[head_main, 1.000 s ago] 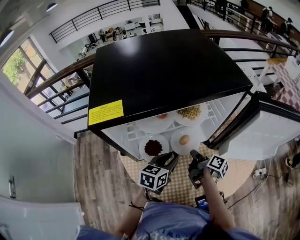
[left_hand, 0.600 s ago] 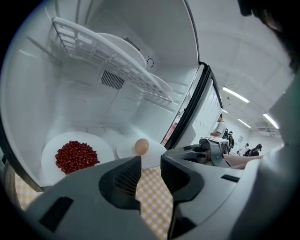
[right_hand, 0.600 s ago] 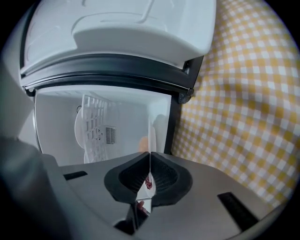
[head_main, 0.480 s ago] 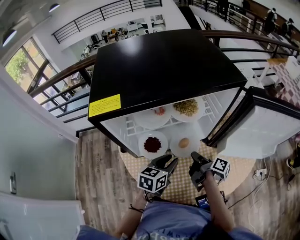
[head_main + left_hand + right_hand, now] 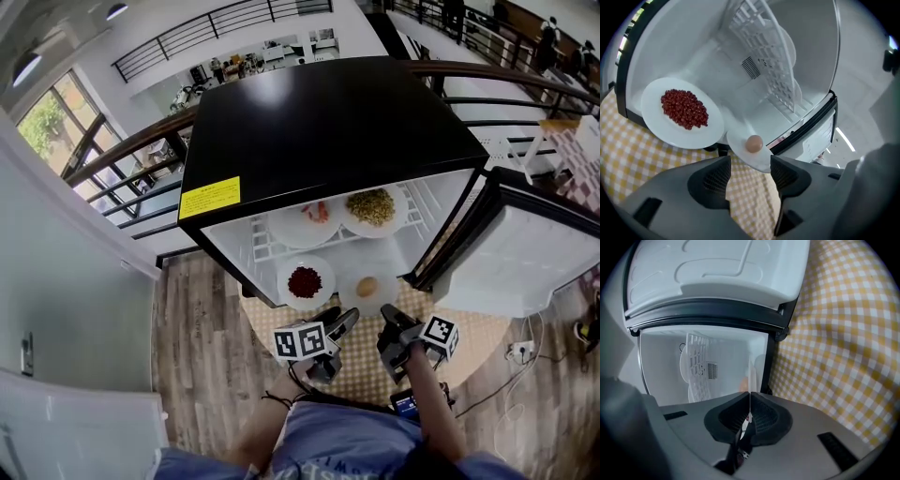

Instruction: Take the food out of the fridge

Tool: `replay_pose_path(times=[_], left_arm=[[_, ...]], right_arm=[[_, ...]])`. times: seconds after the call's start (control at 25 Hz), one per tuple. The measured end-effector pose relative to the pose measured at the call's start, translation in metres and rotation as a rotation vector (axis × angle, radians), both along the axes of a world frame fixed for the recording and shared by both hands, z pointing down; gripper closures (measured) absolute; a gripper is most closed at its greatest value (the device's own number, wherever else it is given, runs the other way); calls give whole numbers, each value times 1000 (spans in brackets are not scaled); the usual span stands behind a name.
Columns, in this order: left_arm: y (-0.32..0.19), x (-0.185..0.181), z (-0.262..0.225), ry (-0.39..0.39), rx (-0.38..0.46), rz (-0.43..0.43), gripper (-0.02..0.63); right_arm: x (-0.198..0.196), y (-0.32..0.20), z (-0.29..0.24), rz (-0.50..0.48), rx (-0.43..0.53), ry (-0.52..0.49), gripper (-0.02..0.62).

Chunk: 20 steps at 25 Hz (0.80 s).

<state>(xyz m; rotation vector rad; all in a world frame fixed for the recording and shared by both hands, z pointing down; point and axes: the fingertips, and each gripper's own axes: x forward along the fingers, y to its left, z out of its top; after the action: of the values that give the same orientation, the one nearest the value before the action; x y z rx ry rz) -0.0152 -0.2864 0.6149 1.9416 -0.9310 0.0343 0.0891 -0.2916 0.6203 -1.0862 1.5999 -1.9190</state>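
The fridge (image 5: 328,131) stands open. On its lower shelf sit a white plate of red beans (image 5: 305,281) (image 5: 684,108) and a white plate with one brown egg (image 5: 368,289) (image 5: 753,144). My right gripper (image 5: 389,328) (image 5: 749,404) is shut on the egg plate's near rim, which shows edge-on as a thin white line between the pads. My left gripper (image 5: 339,325) (image 5: 750,176) hangs just before both plates. Its jaws are opening wide; the egg plate's rim shows in the gap, untouched by the pads.
On the upper wire shelf (image 5: 764,51) lie a plate with red and white food (image 5: 314,214) and one with yellow-green food (image 5: 372,206). The fridge door (image 5: 525,253) swings out at right. A yellow checked mat (image 5: 366,370) covers the wooden floor below.
My left gripper's jaws have spread apart, and it has rolled and sunk a little below the bean plate. The right gripper keeps its grip on the egg plate.
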Motion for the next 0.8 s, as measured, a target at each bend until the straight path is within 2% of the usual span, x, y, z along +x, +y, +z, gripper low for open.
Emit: replay_pose_path(times=[0.12,0.32,0.4,0.56,0.8], left_arm=[[-10,3,17,-7,-52,-11,345],[-27,8,25,40,-91,-76,347],[-31,12,23,20,-71,-58,347],[-28,18,19,-136,20,38,373],[-21,23,1,-184,116,50,391]], right_arm=[[1,-1,0,1,-9,-6,575],[0,0,3,-23,-15,10,575],[-2,1,3,-38,-15,19,575],[-1,3,1,-49,-2,21,575],[7,8,-9,-58,35,14,575]])
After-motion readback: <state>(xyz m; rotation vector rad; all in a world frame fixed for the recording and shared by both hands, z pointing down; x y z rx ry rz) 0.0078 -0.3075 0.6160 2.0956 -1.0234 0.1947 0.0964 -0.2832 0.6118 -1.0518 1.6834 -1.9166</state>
